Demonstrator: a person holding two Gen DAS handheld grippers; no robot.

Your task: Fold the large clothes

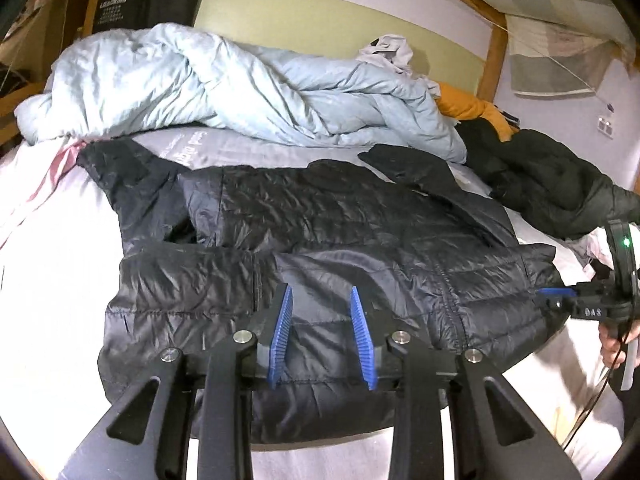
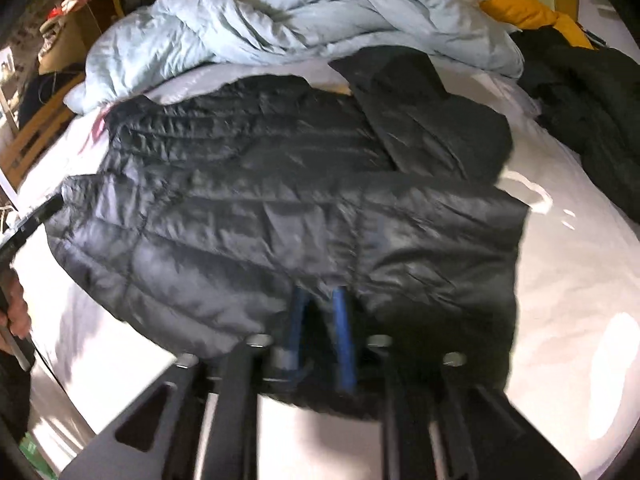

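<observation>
On the bed (image 1: 48, 280), the black jacket (image 1: 320, 240) lies under the spread left gripper (image 1: 322, 300); right gripper (image 2: 320, 300) clamps its hem.

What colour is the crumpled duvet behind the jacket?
Pale blue duvet, clearest in the left wrist view.

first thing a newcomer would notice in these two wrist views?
The black puffer jacket spread flat on the white bed, filling the middle of both views. The left gripper hangs open over the jacket's near hem; the right gripper is at the hem too, blurred, fabric draped over its fingertips. Behind lies a crumpled pale blue duvet, with more dark clothes heaped at far right.
</observation>
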